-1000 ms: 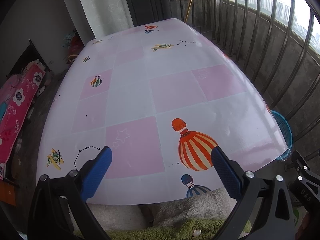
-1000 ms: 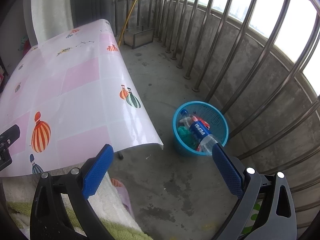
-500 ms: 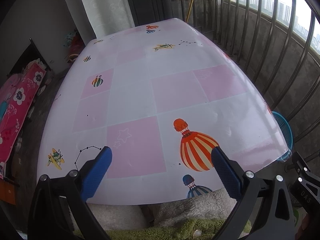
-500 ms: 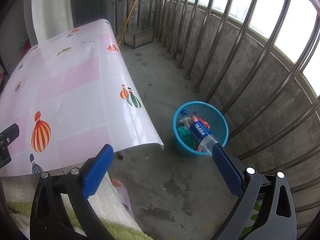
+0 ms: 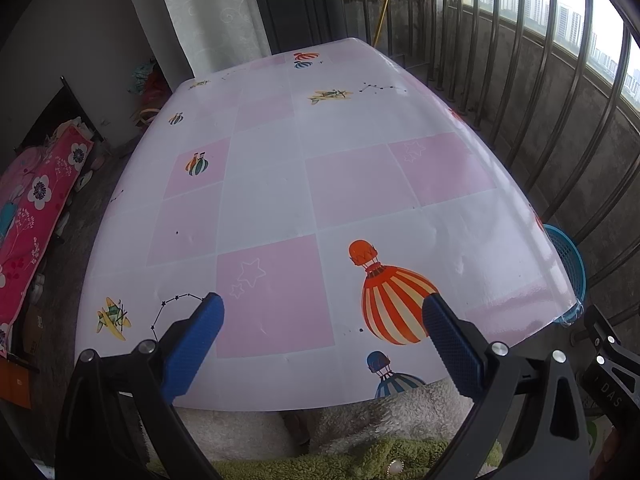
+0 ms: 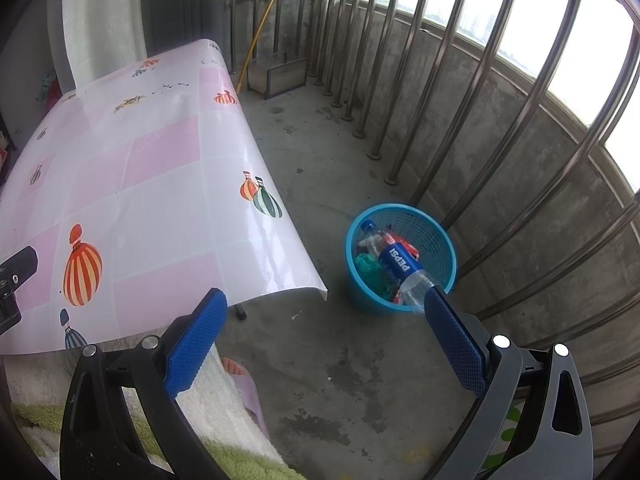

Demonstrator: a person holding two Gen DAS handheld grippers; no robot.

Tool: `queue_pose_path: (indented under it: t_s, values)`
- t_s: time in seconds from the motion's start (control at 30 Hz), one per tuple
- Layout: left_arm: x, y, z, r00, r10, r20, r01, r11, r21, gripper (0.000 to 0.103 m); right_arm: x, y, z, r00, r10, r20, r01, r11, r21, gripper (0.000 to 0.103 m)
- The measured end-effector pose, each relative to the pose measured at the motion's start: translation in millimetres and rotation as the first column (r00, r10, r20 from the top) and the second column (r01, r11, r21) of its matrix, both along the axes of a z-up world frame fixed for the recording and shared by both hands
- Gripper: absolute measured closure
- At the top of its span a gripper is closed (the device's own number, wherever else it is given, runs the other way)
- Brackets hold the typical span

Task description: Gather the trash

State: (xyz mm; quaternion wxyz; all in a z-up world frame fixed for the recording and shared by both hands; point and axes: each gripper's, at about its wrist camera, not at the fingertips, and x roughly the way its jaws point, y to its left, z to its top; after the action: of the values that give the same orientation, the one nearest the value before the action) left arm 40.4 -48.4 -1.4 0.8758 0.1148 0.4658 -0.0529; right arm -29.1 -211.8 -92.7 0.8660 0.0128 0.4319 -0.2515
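Both tools gaping wide, gripping nothing. Left tool (image 5: 322,334) hovering over the near edge of the surface (image 5: 352,184), w/ its pink-and-white balloon-print cover showing no loose trash anywhere in the left wrist view. Right tool (image 6: 326,334) hanging off the surface's right side, looking down at the concrete floor (image 6: 340,368).

Trash sitting in the blue mesh basket (image 6: 434,236) at centre-right of the right wrist view, on the floor between the surface's overhanging corner and the railing bars (image 6: 520,128). Pepsi bottle (image 6: 400,268) lying tilted inside, cap end toward upper left, clear base poking over the basket rim at lower right, just beside the right tool's right fingertip (image 6: 438,300) in frame. Another clear bottle (image 6: 372,238), something green and crumpled (image 6: 370,270), plus red wrapping behind it; rest too tangled to name.

Key relation: basket lying ahead and slightly right of the right tool, well apart from the left one, which is catching only a sliver of blue rim at its frame's right edge. Right hand clearly nearer. Bottle's long axis running upper left to lower right, so roughly crosswise to the open jaws if reaching straight in. Judging collection prob. finished, or nearly.
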Motion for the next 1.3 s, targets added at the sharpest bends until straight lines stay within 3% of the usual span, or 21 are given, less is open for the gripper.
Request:
queue_pose_path:
  t_s: [1.3]
  values:
    - [0.7, 3.5, 1.0, 1.000, 0.003, -0.001, -0.003, 1.000, 0.002, 0.006, 0.7, -0.8, 2.7, 1.000, -0.003, 0.002, 0.003, 1.000, -0.002, 0.008]
